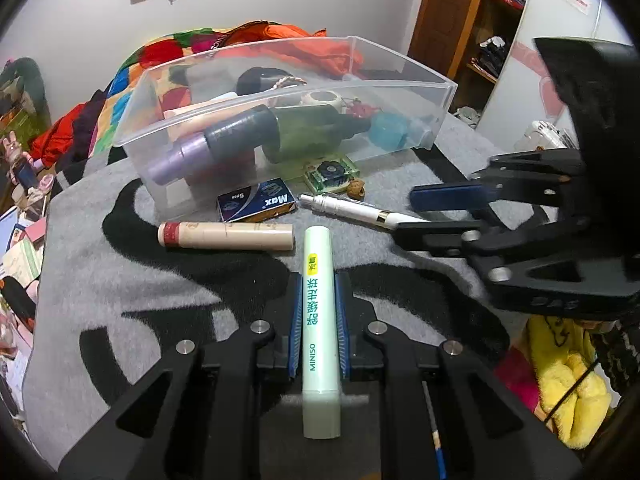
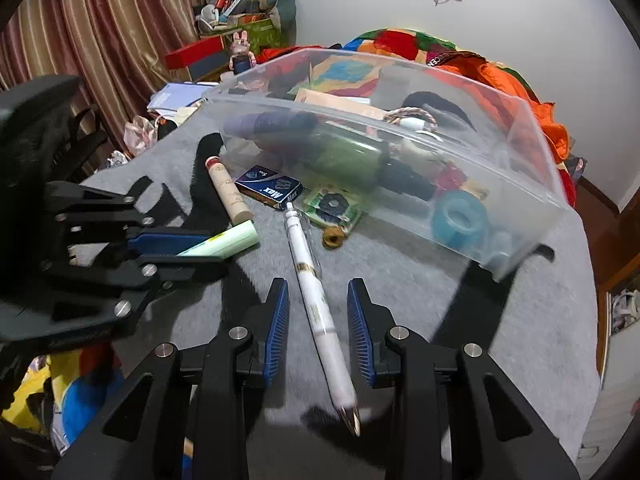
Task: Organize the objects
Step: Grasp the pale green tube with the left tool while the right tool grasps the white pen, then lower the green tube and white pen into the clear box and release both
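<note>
My left gripper (image 1: 318,277) is shut on a pale green MINISO tube (image 1: 319,320), which lies along its fingers on the grey blanket; in the right wrist view this gripper (image 2: 216,249) shows at the left with the green tube (image 2: 230,240) sticking out of it. My right gripper (image 2: 318,282) stands open, and a white pen (image 2: 314,300) lies on the blanket between its blue pads without touching either. From the left wrist view the right gripper (image 1: 408,216) straddles the end of the pen (image 1: 348,208). A clear plastic bin (image 1: 280,98) (image 2: 400,128) behind holds bottles and a blue tape roll.
In front of the bin lie a beige tube (image 1: 228,236), a blue Max box (image 1: 256,200), a green square item (image 1: 330,174) and a small brown nut (image 1: 356,190). The grey and black blanket (image 1: 100,280) drops off at left and right. Colourful bedding (image 1: 168,52) is behind.
</note>
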`<state>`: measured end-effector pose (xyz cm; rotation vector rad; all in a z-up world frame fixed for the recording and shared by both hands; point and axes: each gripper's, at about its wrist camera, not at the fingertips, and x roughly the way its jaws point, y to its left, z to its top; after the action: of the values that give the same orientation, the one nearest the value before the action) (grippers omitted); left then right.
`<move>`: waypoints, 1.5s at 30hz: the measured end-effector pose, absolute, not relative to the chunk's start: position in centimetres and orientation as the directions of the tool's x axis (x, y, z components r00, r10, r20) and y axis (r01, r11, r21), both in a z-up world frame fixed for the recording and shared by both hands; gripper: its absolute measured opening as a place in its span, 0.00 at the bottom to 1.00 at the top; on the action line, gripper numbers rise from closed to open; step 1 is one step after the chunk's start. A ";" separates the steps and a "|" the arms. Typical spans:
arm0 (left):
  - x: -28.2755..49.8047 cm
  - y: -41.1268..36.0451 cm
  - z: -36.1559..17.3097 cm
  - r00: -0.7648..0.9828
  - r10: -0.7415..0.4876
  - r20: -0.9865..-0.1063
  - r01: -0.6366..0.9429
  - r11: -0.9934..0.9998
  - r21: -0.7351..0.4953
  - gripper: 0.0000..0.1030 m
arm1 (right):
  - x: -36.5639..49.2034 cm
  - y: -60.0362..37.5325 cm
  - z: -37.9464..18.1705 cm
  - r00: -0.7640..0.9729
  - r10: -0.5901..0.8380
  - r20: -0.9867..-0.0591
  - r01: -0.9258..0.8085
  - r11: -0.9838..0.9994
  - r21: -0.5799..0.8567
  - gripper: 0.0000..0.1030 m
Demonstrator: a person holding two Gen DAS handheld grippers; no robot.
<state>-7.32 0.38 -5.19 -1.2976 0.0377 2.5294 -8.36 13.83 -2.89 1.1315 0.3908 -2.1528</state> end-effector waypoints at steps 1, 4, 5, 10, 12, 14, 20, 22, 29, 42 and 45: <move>-7.1 0.3 -5.1 -0.552 0.248 -0.796 -0.270 -0.957 -0.111 0.14 | -8.4 13.4 -3.3 -0.396 -0.412 -0.821 0.679 -0.733 0.040 0.27; -6.4 0.1 -4.6 -0.572 0.242 -0.784 -0.256 -0.960 -0.110 0.14 | -8.0 13.2 -3.6 -0.420 -0.393 -0.818 0.663 -0.748 0.019 0.16; -6.2 0.0 -4.3 -0.580 0.241 -0.778 -0.248 -0.962 -0.113 0.14 | -7.8 13.2 -3.5 -0.422 -0.392 -0.817 0.659 -0.751 0.020 0.14; -5.7 -1.0 -2.8 -0.616 0.262 -0.743 -0.219 -0.963 -0.158 0.14 | -6.9 14.3 -1.9 -0.444 -0.429 -0.787 0.640 -0.766 0.056 0.11; -5.5 -1.3 -2.0 -0.632 0.274 -0.725 -0.212 -0.961 -0.179 0.14 | -6.5 14.8 -1.1 -0.455 -0.446 -0.770 0.637 -0.768 0.069 0.10; -5.3 -1.5 -1.3 -0.647 0.280 -0.709 -0.207 -0.960 -0.190 0.14 | -6.1 15.3 -0.4 -0.469 -0.460 -0.754 0.630 -0.772 0.079 0.10; -4.6 -1.5 0.7 -0.693 0.263 -0.672 -0.197 -0.965 -0.175 0.14 | -5.5 16.7 2.3 -0.506 -0.509 -0.696 0.613 -0.780 0.124 0.10; -4.6 -1.6 1.2 -0.707 0.257 -0.659 -0.187 -0.966 -0.176 0.14 | -5.6 16.8 3.0 -0.518 -0.520 -0.679 0.606 -0.783 0.138 0.10; -4.8 -1.7 3.1 -0.745 0.256 -0.616 -0.177 -0.966 -0.187 0.14 | -6.3 17.2 5.2 -0.554 -0.543 -0.631 0.581 -0.795 0.174 0.10; -7.2 -2.6 6.7 -0.813 0.214 -0.541 -0.143 -0.975 -0.171 0.14 | -9.5 17.2 7.2 -0.585 -0.567 -0.579 0.560 -0.800 0.218 0.10; -8.2 -2.9 7.0 -0.819 0.206 -0.536 -0.132 -0.976 -0.172 0.14 | -10.5 16.6 7.0 -0.571 -0.573 -0.588 0.562 -0.795 0.228 0.10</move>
<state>-8.24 -2.91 7.00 -0.8564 -0.1892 2.8311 -10.48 16.56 6.97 0.8785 -0.0208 -2.3294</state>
